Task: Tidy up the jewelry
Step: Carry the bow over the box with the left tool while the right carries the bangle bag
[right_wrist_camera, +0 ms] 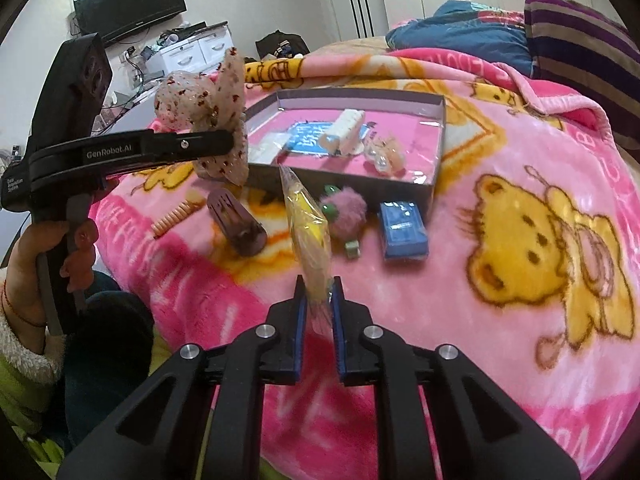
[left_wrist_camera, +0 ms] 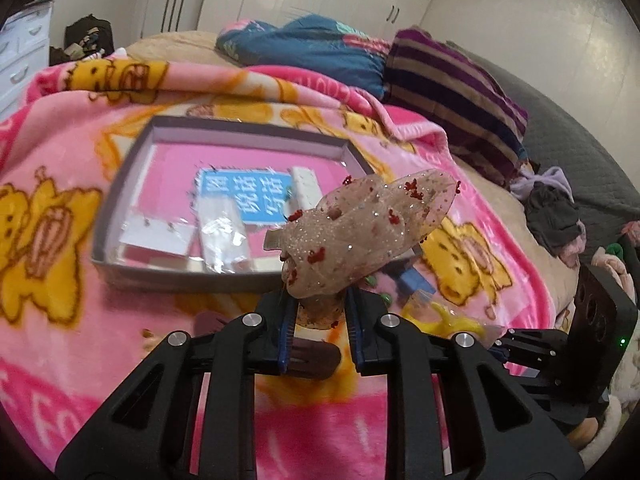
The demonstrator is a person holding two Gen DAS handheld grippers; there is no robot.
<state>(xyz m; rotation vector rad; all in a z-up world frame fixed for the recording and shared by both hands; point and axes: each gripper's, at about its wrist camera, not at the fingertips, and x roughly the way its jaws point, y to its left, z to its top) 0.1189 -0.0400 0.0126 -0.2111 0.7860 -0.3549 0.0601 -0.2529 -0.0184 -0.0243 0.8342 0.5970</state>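
Note:
My left gripper [left_wrist_camera: 320,300] is shut on a sheer beige bow hair clip [left_wrist_camera: 352,232] with red specks, lifted off the blanket; from the right wrist the same bow hair clip [right_wrist_camera: 208,104] sticks up from the left gripper [right_wrist_camera: 230,144]. My right gripper [right_wrist_camera: 319,292] is shut on a yellow piece in a clear plastic packet [right_wrist_camera: 306,220], raised above the blanket. A shallow grey box [left_wrist_camera: 120,184] with a pink floor holds a blue card [left_wrist_camera: 248,196], a white earring card [left_wrist_camera: 160,232] and small packets. The grey box [right_wrist_camera: 438,152] lies beyond both grippers.
On the pink bear blanket [right_wrist_camera: 520,320] in front of the box lie a brown claw clip [right_wrist_camera: 240,220], an orange comb [right_wrist_camera: 176,216], a pink fluffy clip [right_wrist_camera: 346,216] and a small blue box [right_wrist_camera: 402,230]. Folded bedding [left_wrist_camera: 452,88] is piled behind. A hand [right_wrist_camera: 48,248] holds the left gripper's handle.

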